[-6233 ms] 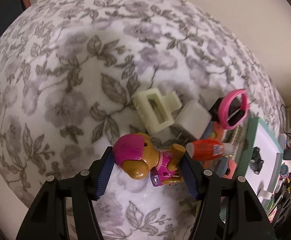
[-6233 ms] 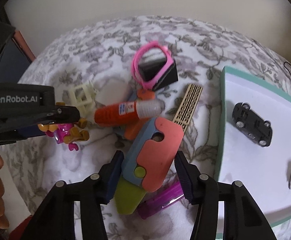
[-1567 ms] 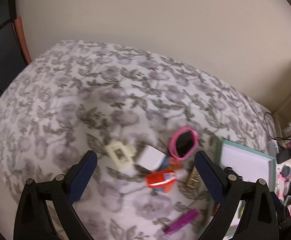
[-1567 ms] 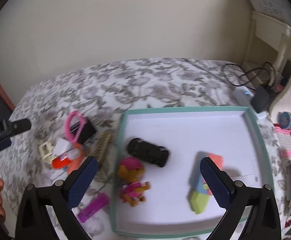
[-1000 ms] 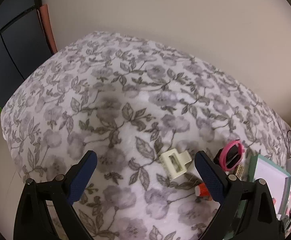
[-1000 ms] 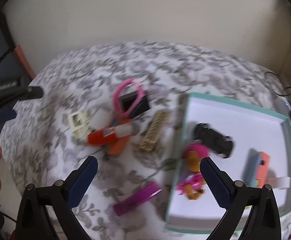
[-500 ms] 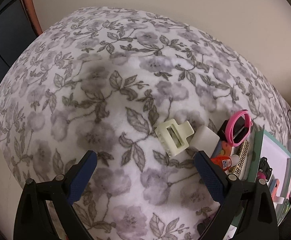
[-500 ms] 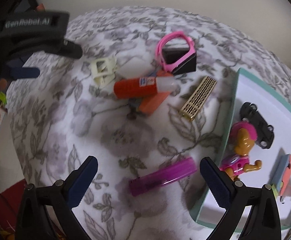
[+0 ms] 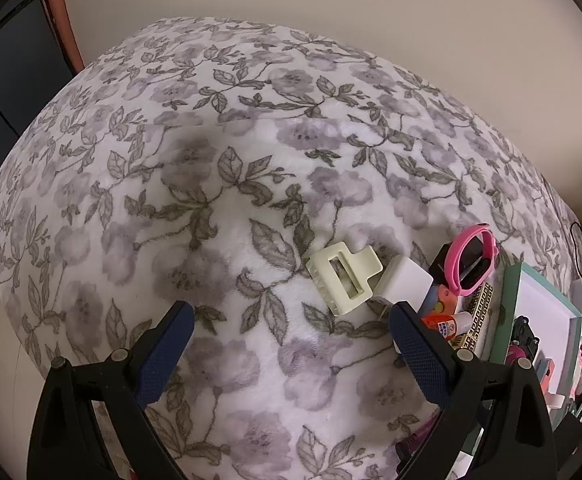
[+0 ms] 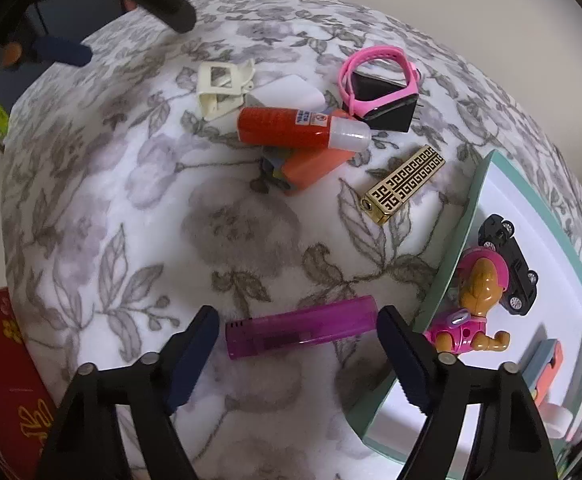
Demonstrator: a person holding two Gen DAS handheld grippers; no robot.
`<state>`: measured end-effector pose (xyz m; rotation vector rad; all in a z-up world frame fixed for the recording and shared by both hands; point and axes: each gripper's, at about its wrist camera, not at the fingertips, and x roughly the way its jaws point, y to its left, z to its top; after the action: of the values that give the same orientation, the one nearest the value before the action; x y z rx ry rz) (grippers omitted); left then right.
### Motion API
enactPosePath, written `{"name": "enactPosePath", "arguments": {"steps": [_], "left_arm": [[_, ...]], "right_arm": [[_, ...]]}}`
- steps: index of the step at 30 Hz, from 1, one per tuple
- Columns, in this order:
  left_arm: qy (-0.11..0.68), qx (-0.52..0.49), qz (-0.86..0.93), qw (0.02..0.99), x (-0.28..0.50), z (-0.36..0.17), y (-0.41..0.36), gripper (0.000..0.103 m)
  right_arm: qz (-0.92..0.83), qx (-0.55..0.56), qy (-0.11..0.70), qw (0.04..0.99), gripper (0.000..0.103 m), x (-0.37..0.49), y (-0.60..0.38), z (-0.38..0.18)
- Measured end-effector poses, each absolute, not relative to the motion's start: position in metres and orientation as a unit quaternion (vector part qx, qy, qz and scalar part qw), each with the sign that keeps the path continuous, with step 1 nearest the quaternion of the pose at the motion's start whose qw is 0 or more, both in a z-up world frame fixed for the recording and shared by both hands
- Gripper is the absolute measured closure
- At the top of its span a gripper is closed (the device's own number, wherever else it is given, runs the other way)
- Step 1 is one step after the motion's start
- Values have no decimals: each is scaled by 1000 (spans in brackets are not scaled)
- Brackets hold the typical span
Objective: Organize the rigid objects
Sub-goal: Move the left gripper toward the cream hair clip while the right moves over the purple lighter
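Stock in the tray (image 10: 447, 292): a black toy car (image 10: 509, 268), a dog figure in a pink helmet (image 10: 475, 304) and a blue-and-coral case (image 10: 547, 364) near the tray's near corner; by that count three items are put away. Outstanding on the flowered blanket (image 10: 151, 208), all left of the tray: a purple lighter (image 10: 303, 328) nearest it, a gold patterned bar (image 10: 405, 184), an orange glue bottle (image 10: 291, 128) lying over a coral piece (image 10: 315, 164), a white block (image 10: 287, 92), a cream hair clip (image 9: 345, 282) and a pink band (image 10: 379, 76) around a black box (image 10: 387, 108). Judged roughly a third done. Right gripper (image 10: 297, 336): jaws partly open, straddling the purple lighter endwise, pads not yet pressing it; they have just been closing. Left gripper (image 9: 291, 320): jaws wide, holding nothing, over the blanket just short of the hair clip. Against half a second earlier: the right gripper has dropped closer to the lighter; the left view is almost unchanged.
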<state>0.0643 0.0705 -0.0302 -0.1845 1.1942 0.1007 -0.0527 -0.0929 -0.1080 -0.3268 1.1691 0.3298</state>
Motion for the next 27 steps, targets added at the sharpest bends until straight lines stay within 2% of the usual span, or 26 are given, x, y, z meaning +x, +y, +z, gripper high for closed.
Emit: {"name": "enactPosePath", "arguments": {"steps": [4,7,12,17,23,25,27], "left_arm": [[564,-86,46,820,65,-31,70,5],[566,-88,44,819,65,-32,70,5],[570,-90,43,816,66,-35,70,5],[579,-94,42,809,69,-42,70,5],[582,-92,34,808,70,-42,66,5],[579,-93,33,809,70,-41,66,5],[576,-97,34,811,69,-38,67,5]], "right_arm": [[165,-171,554,798,31,-58,-89,-116],[172,-141,560,798,36,-57,-96,-118],[172,-134,559,800,37,-55,-99,-119],[162,-119,556,807,51,-49,-106,-114],[172,-116,563,800,49,-49,-108,-112],[180,-107,565,798,41,-51,-110,-110],[189,-107,563,798,38,-54,-111,-106]]}}
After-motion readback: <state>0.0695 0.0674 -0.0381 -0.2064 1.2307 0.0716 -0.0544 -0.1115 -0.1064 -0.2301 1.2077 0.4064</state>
